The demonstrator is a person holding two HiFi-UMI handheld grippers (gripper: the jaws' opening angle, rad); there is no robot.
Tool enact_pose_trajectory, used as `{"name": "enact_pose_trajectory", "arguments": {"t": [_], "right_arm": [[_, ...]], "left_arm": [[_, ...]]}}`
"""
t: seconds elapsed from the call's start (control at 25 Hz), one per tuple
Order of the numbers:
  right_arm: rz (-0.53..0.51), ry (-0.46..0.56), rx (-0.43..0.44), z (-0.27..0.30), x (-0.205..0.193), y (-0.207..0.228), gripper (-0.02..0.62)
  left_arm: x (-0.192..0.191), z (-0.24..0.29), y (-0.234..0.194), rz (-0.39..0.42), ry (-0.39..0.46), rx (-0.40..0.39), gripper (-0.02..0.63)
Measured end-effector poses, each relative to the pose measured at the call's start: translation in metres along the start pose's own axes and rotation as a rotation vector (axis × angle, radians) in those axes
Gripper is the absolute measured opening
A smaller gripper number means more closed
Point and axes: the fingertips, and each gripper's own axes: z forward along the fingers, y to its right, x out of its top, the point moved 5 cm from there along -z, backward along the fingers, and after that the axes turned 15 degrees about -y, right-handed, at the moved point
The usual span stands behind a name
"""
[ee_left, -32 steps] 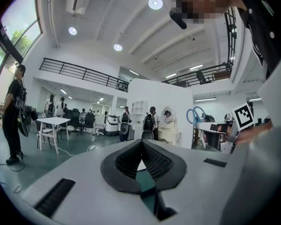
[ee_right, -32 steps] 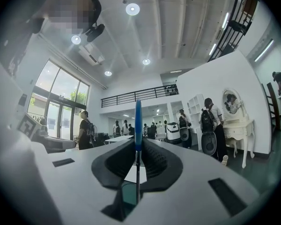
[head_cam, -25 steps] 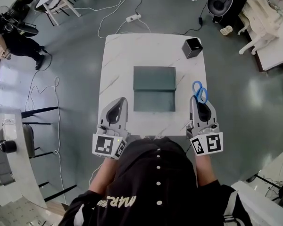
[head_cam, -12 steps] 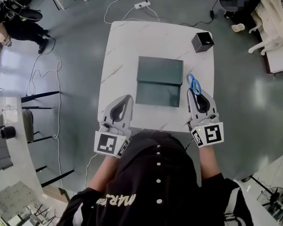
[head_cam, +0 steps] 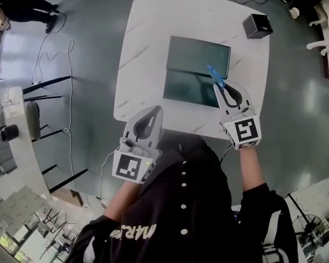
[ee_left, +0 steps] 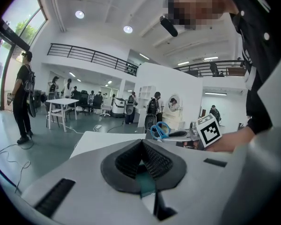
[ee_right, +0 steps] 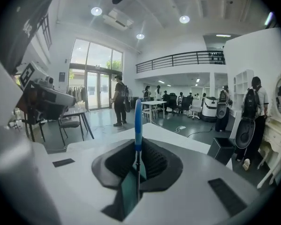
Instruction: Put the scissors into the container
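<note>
Nearest, left gripper (head_cam: pixel 155 110): jaws together, empty, at the near edge of the white marble table (head_cam: pixel 148 32). Right gripper (head_cam: pixel 222 89): clamped on blue-handled scissors (head_cam: pixel 213 73), held over the right edge of the dark green rectangular box (head_cam: pixel 194 56). Farthest, small black open-topped container (head_cam: pixel 257 25), at the table's far right corner.

I see an evenly bright hall. Round white ceiling lamps (ee_right: pixel 96 11) and tall glass windows (ee_right: pixel 91 86) give the light, and daylight washes out the panes. The glossy grey floor (head_cam: pixel 93 43) carries a pale sheen at the head view's left. Shadows are soft. Both gripper views bend hard and go black at the corners, while the blue-handled scissors (ee_right: pixel 138 121) look sharp.
</note>
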Motion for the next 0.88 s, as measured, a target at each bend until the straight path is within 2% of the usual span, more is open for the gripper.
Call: {"name": "enact_pose_trajectory", "arguments": {"t": [0.24, 0.4, 0.64, 0.88], "right_arm": [[-0.1, -0.1, 0.082, 0.043, -0.012, -0.022, 0.051], [-0.202, -0.169, 0.131, 0.066, -0.025, -0.032, 0.051], [-0.294, -0.26, 0.229, 0.103, -0.04, -0.05, 0.052], [-0.522, -0.342, 0.197, 0.126, -0.061, -0.057, 0.052]], "left_arm": [[-0.018, -0.005, 0.0, -0.078, -0.027, -0.014, 0.025], [-0.028, -0.001, 0.003, -0.125, -0.043, -0.013, 0.026], [-0.037, -0.003, 0.0, -0.163, -0.01, -0.036, 0.025], [-0.053, 0.005, 0.003, -0.177, -0.029, -0.061, 0.026]]}}
